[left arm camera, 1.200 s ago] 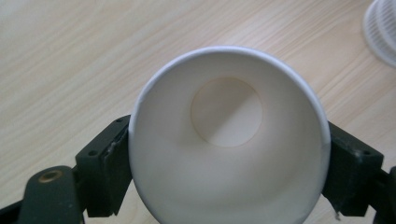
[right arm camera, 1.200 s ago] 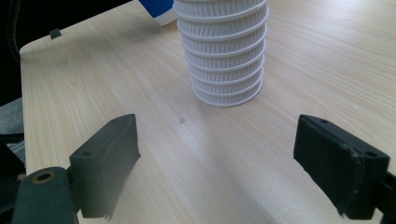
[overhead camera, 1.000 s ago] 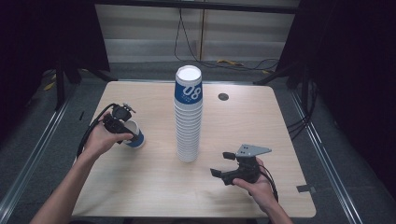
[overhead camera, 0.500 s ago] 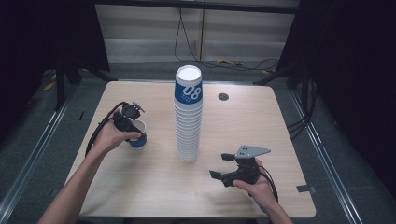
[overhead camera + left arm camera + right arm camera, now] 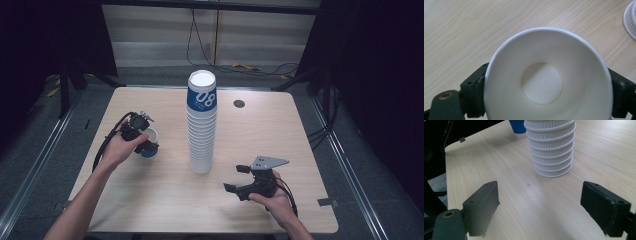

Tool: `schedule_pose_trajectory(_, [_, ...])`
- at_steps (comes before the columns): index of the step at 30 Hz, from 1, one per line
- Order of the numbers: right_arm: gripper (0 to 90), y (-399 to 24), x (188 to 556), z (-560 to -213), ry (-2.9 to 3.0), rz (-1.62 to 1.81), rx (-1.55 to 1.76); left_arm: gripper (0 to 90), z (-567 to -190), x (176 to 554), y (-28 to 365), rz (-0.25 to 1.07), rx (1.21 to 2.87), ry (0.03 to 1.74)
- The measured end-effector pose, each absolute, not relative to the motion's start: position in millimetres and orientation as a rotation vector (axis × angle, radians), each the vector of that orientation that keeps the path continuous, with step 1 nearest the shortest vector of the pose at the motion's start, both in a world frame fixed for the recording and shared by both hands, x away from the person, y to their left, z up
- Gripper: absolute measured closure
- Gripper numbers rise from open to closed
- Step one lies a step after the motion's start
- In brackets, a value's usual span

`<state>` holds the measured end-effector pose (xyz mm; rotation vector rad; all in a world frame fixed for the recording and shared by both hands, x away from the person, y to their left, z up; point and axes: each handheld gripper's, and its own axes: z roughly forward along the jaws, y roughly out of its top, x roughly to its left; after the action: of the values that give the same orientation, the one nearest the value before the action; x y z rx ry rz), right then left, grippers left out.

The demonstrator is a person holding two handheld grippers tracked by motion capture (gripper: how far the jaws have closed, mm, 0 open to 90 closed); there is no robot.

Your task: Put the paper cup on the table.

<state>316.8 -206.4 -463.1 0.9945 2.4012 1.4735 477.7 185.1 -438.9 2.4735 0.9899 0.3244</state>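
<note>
My left fingers [image 5: 474, 85] clamp the blue-and-white paper cup [image 5: 547, 80]; right fingers [image 5: 604, 207], wide open, hold nothing; next, carry it to the tall paper-cup stack [image 5: 201, 125].

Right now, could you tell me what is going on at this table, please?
A person works with two handheld grippers at a light wooden table. The left gripper is closed on a single blue-and-white paper cup, its black fingers pressing both sides of the cup, left of the tall stack of white ribbed paper cups. The right gripper sits open near the table's front edge, right of the stack, holding nothing.
</note>
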Motion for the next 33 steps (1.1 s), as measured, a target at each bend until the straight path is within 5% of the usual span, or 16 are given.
schedule_pose_trajectory(24, [14.9, -203.3, 316.6, -464.0, 2.416, 1.472, 0.994, 16.3, -462.6, 462.9, 196.5, 0.454, 2.293, 0.944])
schedule_pose_trajectory(33, [14.8, -203.6, 316.3, -463.7, 2.414, 1.474, 0.996, 16.4, -471.4, 460.3, 205.4, 0.392, 2.268, 0.989])
